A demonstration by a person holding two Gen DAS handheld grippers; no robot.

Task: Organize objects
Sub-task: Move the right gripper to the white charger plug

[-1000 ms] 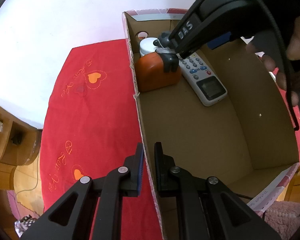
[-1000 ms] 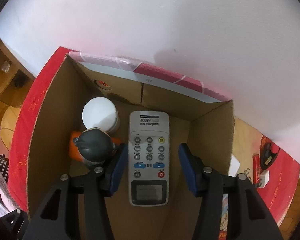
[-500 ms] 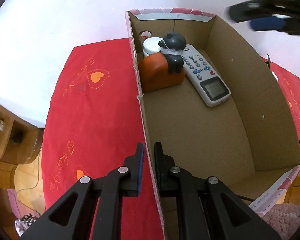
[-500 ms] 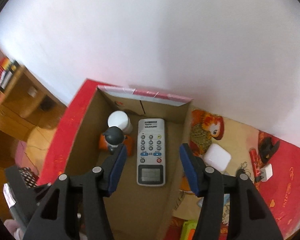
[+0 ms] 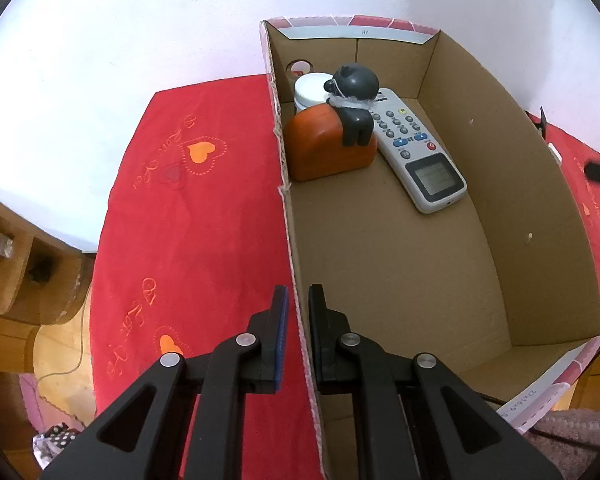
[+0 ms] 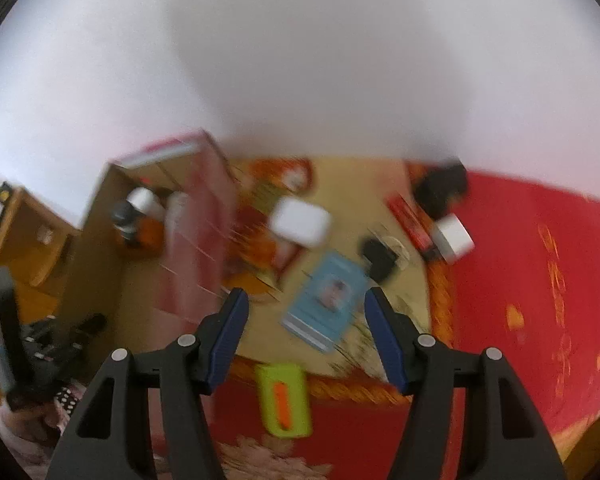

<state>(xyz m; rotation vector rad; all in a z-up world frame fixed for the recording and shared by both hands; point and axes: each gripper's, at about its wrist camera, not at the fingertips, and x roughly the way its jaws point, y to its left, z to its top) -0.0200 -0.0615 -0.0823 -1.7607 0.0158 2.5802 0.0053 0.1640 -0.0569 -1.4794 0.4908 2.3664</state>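
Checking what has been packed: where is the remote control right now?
In the left wrist view, the remote control lies flat on the cardboard box floor toward the far end, just right of the orange block with the grey figurine.

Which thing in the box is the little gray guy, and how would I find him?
Look in the cardboard box on the red cloth, in its far left corner. There, in front of a white jar and left of the gray remote, a dark gray figurine leans over an orange block. He alone has a round head and a white scarf.
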